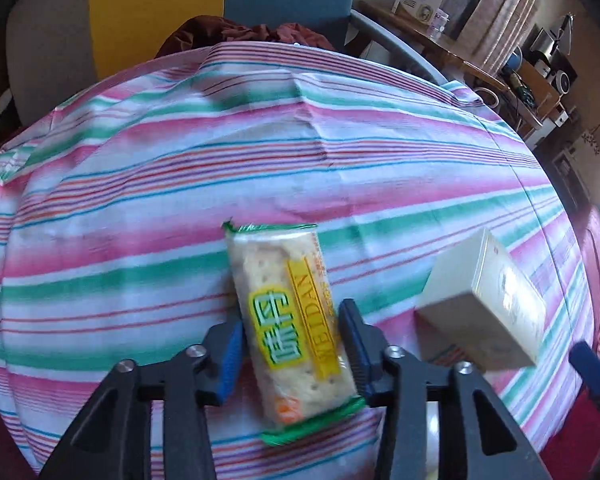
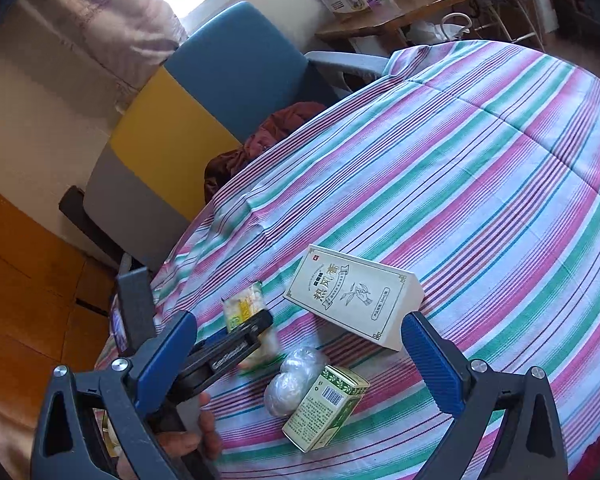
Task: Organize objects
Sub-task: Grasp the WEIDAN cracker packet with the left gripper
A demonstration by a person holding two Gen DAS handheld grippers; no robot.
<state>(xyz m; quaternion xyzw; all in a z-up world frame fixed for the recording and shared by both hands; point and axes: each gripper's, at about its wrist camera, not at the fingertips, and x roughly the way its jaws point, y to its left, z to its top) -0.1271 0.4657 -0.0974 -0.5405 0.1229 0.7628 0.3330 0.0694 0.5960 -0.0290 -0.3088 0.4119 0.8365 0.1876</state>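
Item 1: cracker packet (image 1: 290,320), clear wrapper with green ends and a yellow label. It sits lengthwise between the blue pads (image 1: 231,356) of the left gripper (image 1: 292,354), low over the striped tablecloth (image 1: 140,184) at the near part of the table. The pads press its 2 long sides, so the left tongs are narrowed onto the packet and holding it. Whether the packet is lifted clear of the cloth or resting on it cannot be told.

Item 2: cream box (image 2: 354,296) with printed characters, tilted, 1 edge raised off the cloth. It lies ahead of the right gripper (image 2: 300,364), between its 2 fingers but not gripped; the right-hand pad (image 2: 432,364) appears to touch or nearly touch its near corner. The right tongs stand wide and hold nothing.

Item 3: small green box (image 2: 326,408), lying on its side just beside 2 clear plastic-wrapped balls (image 2: 294,380), near the packet and the left gripper.

Step in hand, as judged: the packet is being carried or set in place with the other goods, while the cream box awaits pickup. The next move likely calls for setting the packet down squarely beside the group and letting go, then centring the right tongs on the tilted box's narrow sides before closing.

Surroundings: blue and yellow chair (image 2: 220,92), wooden side table (image 2: 392,20).
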